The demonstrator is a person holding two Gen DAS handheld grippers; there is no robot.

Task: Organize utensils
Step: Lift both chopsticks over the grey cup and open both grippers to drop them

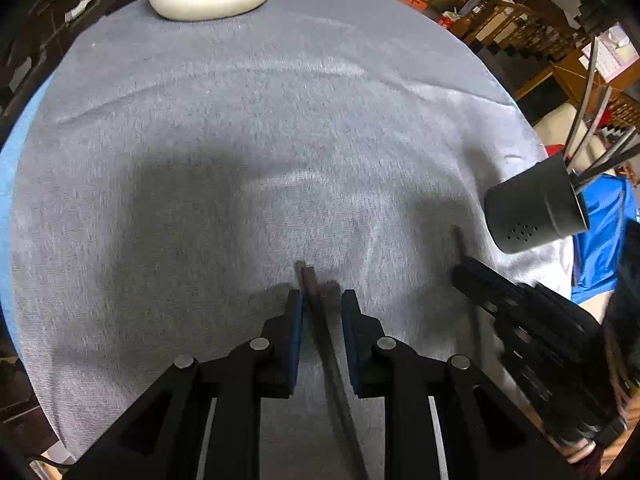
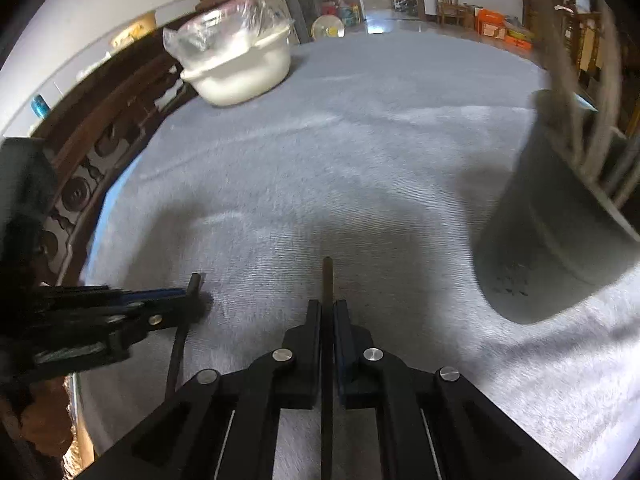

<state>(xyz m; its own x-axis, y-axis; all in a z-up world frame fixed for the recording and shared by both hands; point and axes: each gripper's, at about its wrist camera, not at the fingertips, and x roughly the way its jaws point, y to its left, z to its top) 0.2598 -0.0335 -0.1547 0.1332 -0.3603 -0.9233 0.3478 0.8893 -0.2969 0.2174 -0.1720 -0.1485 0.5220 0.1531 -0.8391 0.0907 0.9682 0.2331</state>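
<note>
A: Two chopsticks, where? The right gripper (image 2: 328, 312) clamps one chopstick (image 2: 327, 280); the left gripper's (image 1: 322, 306) jaws stand apart around another chopstick (image 1: 316, 300).

B: Carry it upright to the holder (image 2: 556, 216) at the counter's right edge.

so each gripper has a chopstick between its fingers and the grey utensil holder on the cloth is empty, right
Not quite: the grey utensil holder is not empty. The left wrist view shows several utensils standing in it. The rest holds: the left gripper and right gripper each have a chopstick between their fingers.
</note>
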